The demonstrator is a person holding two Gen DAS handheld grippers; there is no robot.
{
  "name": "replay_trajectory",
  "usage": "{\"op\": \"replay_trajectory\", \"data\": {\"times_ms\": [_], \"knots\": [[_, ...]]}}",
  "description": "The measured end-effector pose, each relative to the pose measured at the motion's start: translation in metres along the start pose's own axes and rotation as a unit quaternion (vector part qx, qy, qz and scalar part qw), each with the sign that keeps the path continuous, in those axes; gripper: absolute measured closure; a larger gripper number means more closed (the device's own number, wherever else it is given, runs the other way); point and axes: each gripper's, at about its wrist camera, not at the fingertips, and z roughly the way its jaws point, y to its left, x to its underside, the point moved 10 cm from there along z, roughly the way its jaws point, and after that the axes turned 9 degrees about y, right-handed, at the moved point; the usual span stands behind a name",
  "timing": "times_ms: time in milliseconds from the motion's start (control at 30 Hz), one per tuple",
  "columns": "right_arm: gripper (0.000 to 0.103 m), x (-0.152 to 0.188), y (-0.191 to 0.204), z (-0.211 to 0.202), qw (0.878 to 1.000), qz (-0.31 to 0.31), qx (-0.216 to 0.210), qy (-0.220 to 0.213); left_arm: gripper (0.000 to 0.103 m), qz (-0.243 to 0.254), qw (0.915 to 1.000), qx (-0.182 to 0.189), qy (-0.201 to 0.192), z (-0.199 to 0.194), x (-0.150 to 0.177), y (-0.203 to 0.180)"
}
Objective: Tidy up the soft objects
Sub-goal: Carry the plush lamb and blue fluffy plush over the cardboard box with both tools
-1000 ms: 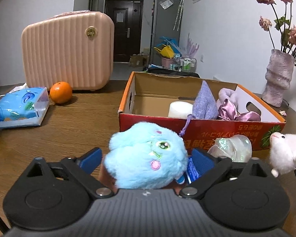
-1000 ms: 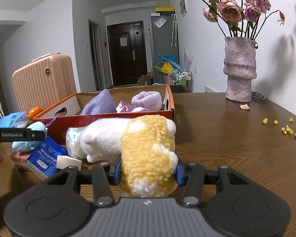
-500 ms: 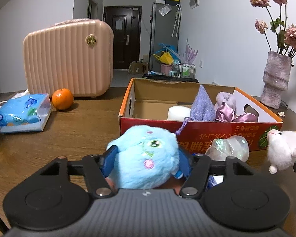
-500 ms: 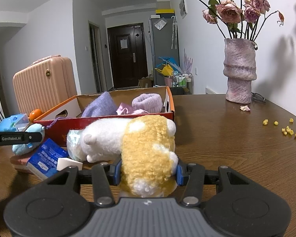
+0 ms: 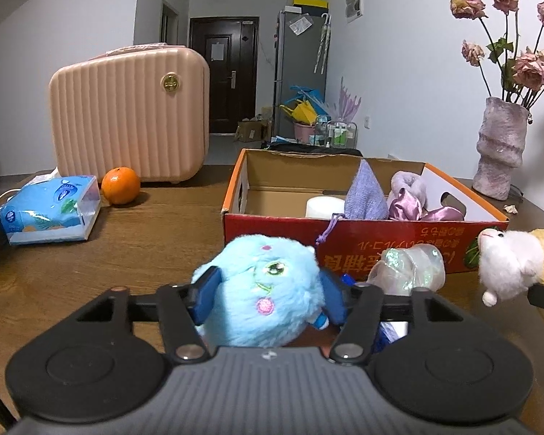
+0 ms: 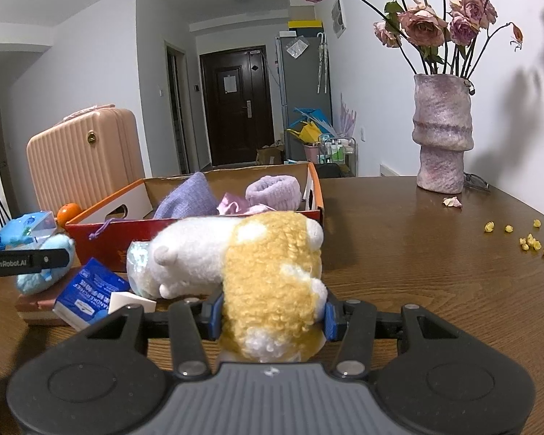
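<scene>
The left gripper (image 5: 268,291) is clamped on a blue plush (image 5: 263,290) at 6 o'clock, squeezed at its sides, probably so it lifts without slipping. The right gripper (image 6: 272,311) likewise pinches a yellow-and-white plush (image 6: 268,282) across its body. Beyond both, toward 12 o'clock, the cardboard box (image 5: 409,235) sits open-topped, likely the destination; it holds a purple pouch (image 5: 366,195), a satin scrunchie (image 5: 417,206), a fuzzy lilac band (image 6: 273,192) and a white roll (image 5: 324,206).
</scene>
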Motion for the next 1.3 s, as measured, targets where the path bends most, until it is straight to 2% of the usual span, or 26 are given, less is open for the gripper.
{"op": "replay_trajectory", "data": {"times_ms": [67, 167, 300, 433, 533, 667, 833, 1300], "knots": [[0.054, 0.0, 0.0, 0.0, 1.0, 0.0, 0.0, 0.0, 0.021, -0.005, 1.0, -0.003, -0.001, 0.0, 0.0, 0.002], [0.054, 0.0, 0.0, 0.0, 1.0, 0.0, 0.0, 0.001, 0.014, -0.013, 0.9999, -0.007, 0.005, 0.002, 0.0, 0.007], [0.054, 0.0, 0.0, 0.001, 1.0, -0.001, 0.0, 0.001, 0.009, -0.026, 0.9994, -0.009, 0.021, 0.011, 0.001, 0.015], [0.054, 0.001, 0.001, 0.001, 1.0, -0.002, 0.001, 0.002, 0.009, -0.029, 0.9989, 0.0, 0.037, 0.02, 0.002, 0.018], [0.054, 0.001, 0.001, 0.001, 1.0, -0.003, 0.001, 0.003, 0.024, -0.025, 0.9987, 0.014, 0.042, 0.025, 0.002, 0.017], [0.054, 0.001, 0.001, 0.002, 1.0, -0.003, 0.001, 0.003, 0.025, -0.024, 0.9985, 0.023, 0.043, 0.025, 0.003, 0.015], [0.054, 0.0, 0.0, 0.001, 1.0, -0.002, 0.001, 0.001, 0.026, -0.02, 0.9991, 0.015, 0.035, 0.022, 0.002, 0.014], [0.054, -0.003, 0.0, -0.005, 1.0, -0.001, -0.001, -0.016, 0.025, -0.021, 0.9996, -0.002, -0.02, -0.011, -0.011, 0.015]]}}
